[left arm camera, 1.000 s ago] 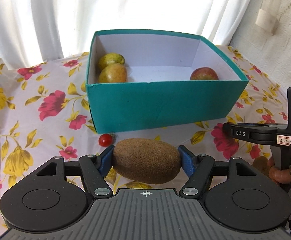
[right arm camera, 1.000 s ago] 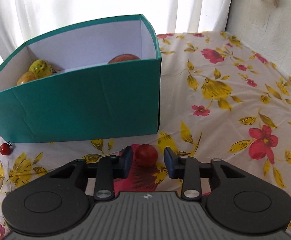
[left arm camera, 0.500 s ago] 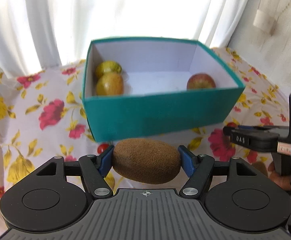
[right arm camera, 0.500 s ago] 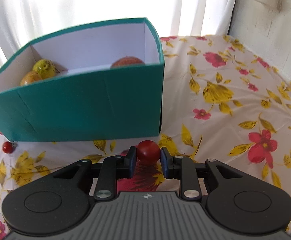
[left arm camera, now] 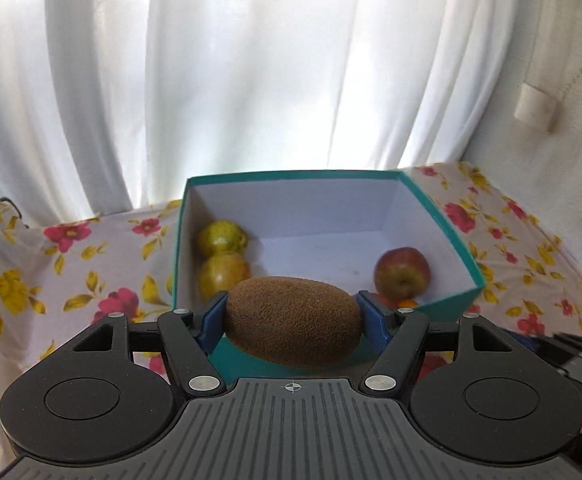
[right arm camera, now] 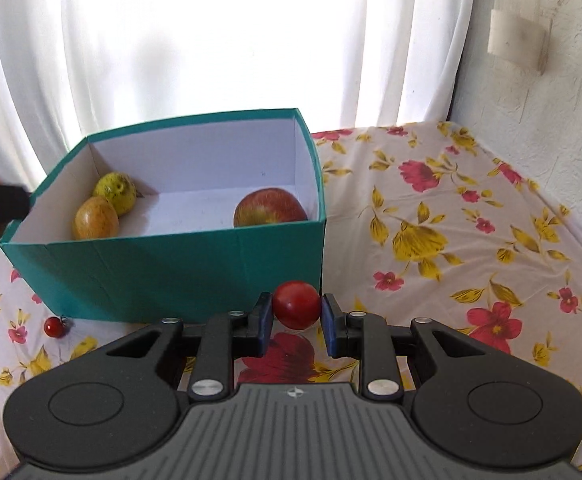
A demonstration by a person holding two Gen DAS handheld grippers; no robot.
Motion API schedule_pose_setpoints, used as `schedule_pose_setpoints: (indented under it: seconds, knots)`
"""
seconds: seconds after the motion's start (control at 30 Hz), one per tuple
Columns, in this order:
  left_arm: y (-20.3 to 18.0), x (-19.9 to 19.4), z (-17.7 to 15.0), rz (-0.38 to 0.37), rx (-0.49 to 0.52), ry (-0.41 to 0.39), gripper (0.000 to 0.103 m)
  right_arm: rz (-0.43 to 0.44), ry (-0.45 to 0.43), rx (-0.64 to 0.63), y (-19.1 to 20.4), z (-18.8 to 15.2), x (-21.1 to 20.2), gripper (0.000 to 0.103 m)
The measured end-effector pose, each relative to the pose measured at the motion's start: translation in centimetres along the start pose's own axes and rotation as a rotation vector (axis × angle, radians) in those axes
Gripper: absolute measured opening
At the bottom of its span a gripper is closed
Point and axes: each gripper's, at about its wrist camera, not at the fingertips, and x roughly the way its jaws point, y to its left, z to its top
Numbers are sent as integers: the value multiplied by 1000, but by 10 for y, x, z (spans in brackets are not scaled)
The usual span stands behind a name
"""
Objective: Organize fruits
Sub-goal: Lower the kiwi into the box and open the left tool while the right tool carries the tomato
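The kiwi (left arm camera: 293,320) is clamped in the left tool (left arm camera: 293,322), held up over the near edge of the teal box (left arm camera: 437,216), which already has two yellow-green fruits (left arm camera: 222,255) and an apple (left arm camera: 401,273) inside. Right tool (right arm camera: 295,312) is pinching a red tomato (right arm camera: 295,304) just in front of the box, and a cherry tomato (right arm camera: 54,326) sits on the floral table (right arm camera: 451,220).

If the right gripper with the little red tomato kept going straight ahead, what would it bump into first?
Most likely the front wall of the teal cardboard box. The right gripper, shut on the small red tomato, points at it from below its rim, though depth is hard to judge.
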Motion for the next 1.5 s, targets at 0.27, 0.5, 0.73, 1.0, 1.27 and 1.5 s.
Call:
schedule_pose_setpoints:
  seconds: [0.27, 0.5, 0.73, 1.0, 1.27, 1.5]
  knots:
    - [3, 34, 7, 51, -10, 19, 73, 4, -20, 3, -2, -3, -15, 25]
    - [-3, 55, 4, 106, 11, 48, 73, 19, -37, 5, -6, -6, -27, 25]
    - [-7, 64, 3, 121, 21, 63, 73, 24, -68, 11, -7, -3, -37, 25]
    - [-5, 75, 0, 135, 20, 92, 74, 26, -89, 5, -5, 1, -44, 25]
    - [-7, 66, 1, 136, 22, 71, 89, 35, -107, -2, -3, 5, -47, 25]
    - [6, 20, -6, 135, -21, 28, 93, 51, -140, -19, 1, 14, -51, 25]
